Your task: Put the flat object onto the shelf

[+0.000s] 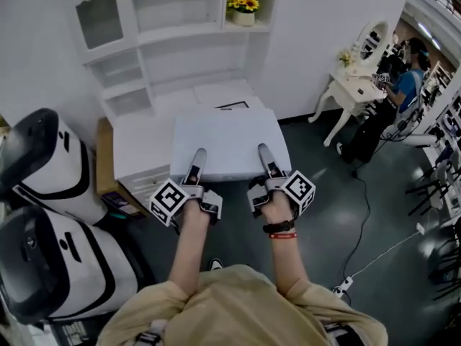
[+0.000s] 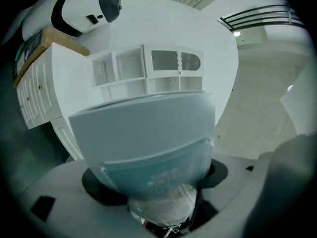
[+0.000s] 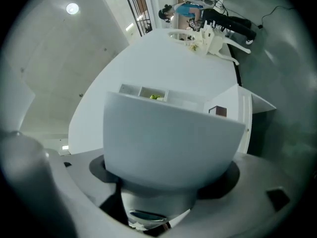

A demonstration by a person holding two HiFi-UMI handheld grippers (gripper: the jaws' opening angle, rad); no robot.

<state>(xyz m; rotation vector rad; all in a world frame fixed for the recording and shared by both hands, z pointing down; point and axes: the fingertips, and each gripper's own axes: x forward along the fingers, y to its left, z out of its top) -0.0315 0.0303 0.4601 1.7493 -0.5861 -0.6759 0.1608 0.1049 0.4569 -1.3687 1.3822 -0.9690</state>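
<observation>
Item: two forearms, bare below beige sleeves, reaching forward side by side and roughly parallel, the left hand [image 1: 191, 209] and the right hand [image 1: 278, 209] each wrapped round a gripper handle; the right wrist carries a black band [image 1: 279, 227] and a red band [image 1: 283, 235]. Left gripper [image 1: 197, 157]: clamped on the near edge of the flat object [image 1: 227, 137], left of centre, one finger lying along its top face. Right gripper [image 1: 264, 153]: likewise clenched on the same near edge, right of centre. Flat object: pale grey-white panel with rounded corners, held about level between the two grippers, out over the low counter of the white shelf unit [image 1: 180, 21]; whether it touches that counter cannot be told. Markings: black-and-white square markers on each gripper's cube; in the left gripper view, a few faint lines of print [image 2: 163, 175] on the panel's underside near the jaws, too blurred to read. Also present: a pot of yellow flowers [image 1: 243, 9] in an upper right compartment of the shelf unit.
</observation>
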